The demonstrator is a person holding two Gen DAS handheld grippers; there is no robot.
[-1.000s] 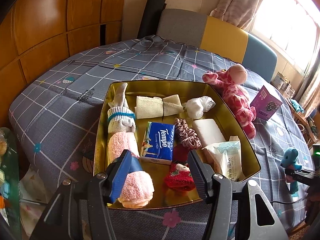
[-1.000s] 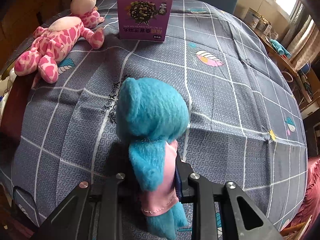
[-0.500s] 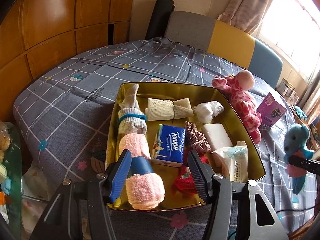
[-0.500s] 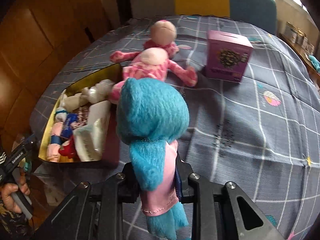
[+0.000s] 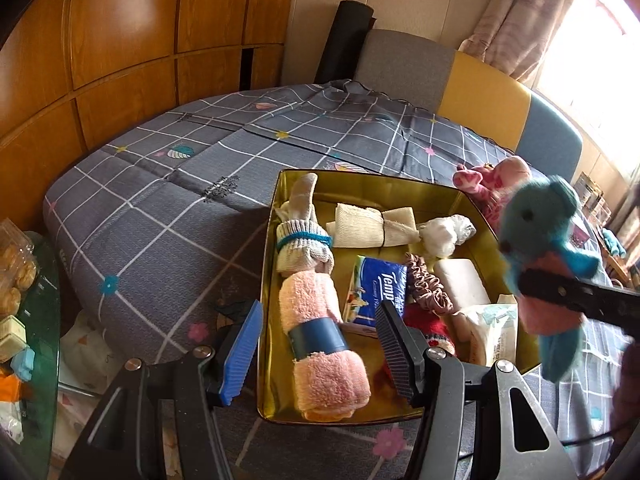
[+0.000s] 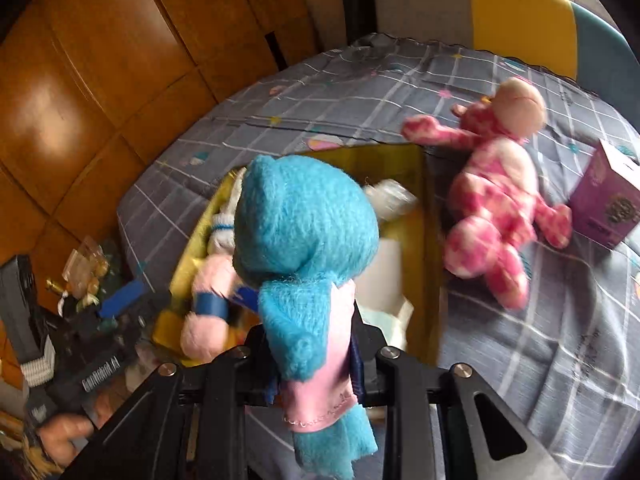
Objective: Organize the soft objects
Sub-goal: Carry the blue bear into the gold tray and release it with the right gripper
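My right gripper (image 6: 316, 372) is shut on a blue teddy (image 6: 304, 232) in a pink dress, gripped at the waist and held in the air above the gold tin (image 6: 430, 240). In the left wrist view the teddy (image 5: 540, 240) hangs over the tin's right side. The tin (image 5: 400, 184) holds rolled towels, socks, a tissue pack, a scrunchie and wipes. My left gripper (image 5: 318, 354) is open at the tin's near end, hovering over a rolled pink towel (image 5: 320, 344) without touching it. A pink spotted plush (image 6: 492, 208) lies on the grey bedcover right of the tin.
A purple box (image 6: 604, 208) stands on the bedcover beyond the pink plush. A glass side table (image 5: 36, 320) with snacks and small items sits at the left, below the bed edge. Wooden wall panels (image 5: 120, 40) and chair backs (image 5: 480, 92) border the bed.
My right gripper has carried the blue teddy up and to the left, from the open bedcover to above the tin. My left gripper shifted slightly, still open.
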